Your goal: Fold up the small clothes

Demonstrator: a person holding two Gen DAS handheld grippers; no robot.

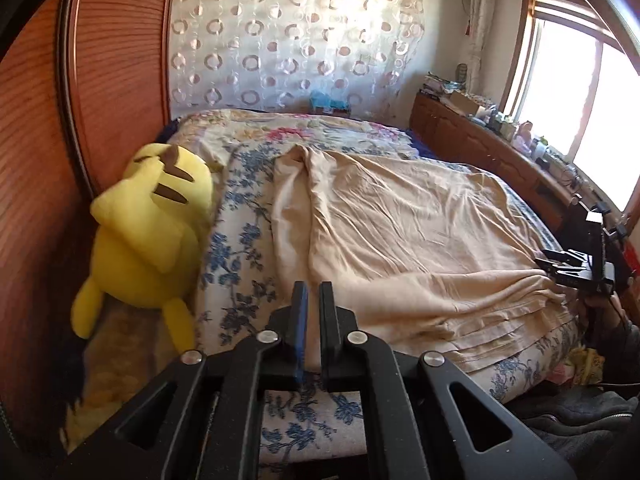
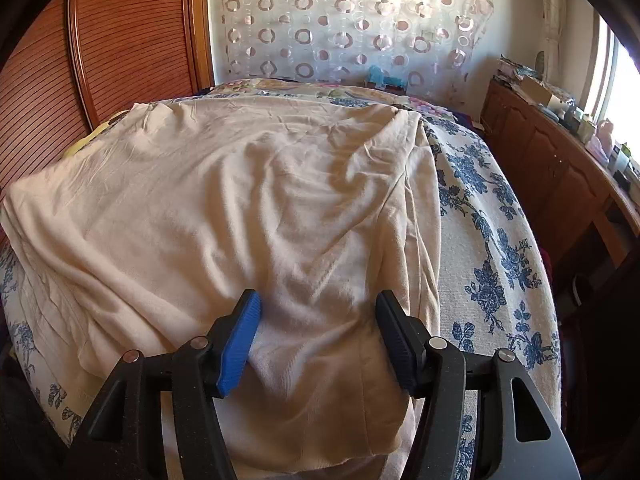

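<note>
A beige garment [image 1: 400, 220] lies spread and wrinkled on the bed, with a long fold running down its left part. My left gripper [image 1: 314, 292] is shut, its fingers almost touching above the garment's near left edge, and I see nothing held between them. At the garment's right corner my right gripper [image 1: 568, 272] rests low on the fabric. In the right wrist view the right gripper [image 2: 318, 296] is open, its jaws standing wide on either side of the garment's [image 2: 240, 200] near hem, which bulges up between them. The pads do not press on it.
A yellow plush toy [image 1: 152, 216] leans against the wooden headboard panel [image 1: 100, 80] on the left. A blue-flowered bedspread [image 2: 492, 260] covers the bed. A cluttered wooden cabinet [image 1: 480, 140] runs under the bright window on the right. A patterned curtain hangs behind.
</note>
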